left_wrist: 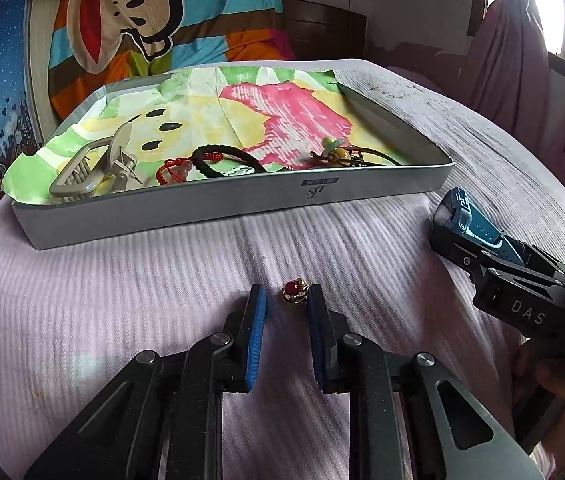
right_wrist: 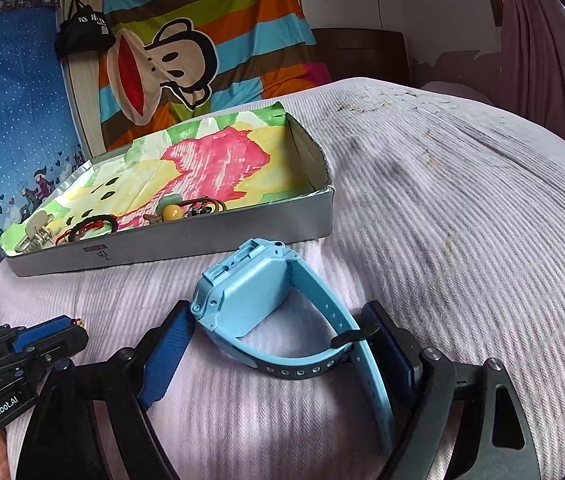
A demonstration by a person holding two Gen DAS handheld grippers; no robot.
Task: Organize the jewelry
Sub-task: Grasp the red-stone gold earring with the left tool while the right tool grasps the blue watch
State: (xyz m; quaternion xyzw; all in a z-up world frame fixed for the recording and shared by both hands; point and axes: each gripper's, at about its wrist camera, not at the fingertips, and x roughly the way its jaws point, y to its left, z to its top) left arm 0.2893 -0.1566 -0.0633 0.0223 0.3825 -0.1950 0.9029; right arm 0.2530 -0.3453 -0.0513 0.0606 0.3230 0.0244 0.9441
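A small gold ring with a red stone (left_wrist: pixel 294 292) lies on the pink bedspread between the tips of my left gripper (left_wrist: pixel 286 308). It rests against the right pad, and a gap shows at the left pad (left_wrist: pixel 257 320). A light blue watch (right_wrist: pixel 242 300) lies on the bedspread inside my right gripper (right_wrist: pixel 276 308). One pad touches its case and the other touches its strap. In the left wrist view that watch (left_wrist: pixel 478 220) shows in the right gripper at the right edge. The left gripper (right_wrist: pixel 70 326) appears at the lower left of the right wrist view.
A shallow grey box (left_wrist: pixel 242 200) lined with coloured paper sits just beyond both grippers. It holds a beige hair claw (left_wrist: pixel 94 168), a red cord bracelet (left_wrist: pixel 174 168), a black braided band (left_wrist: pixel 218 160) and a beaded cord (left_wrist: pixel 336 154). A striped monkey blanket (right_wrist: pixel 186 52) hangs behind.
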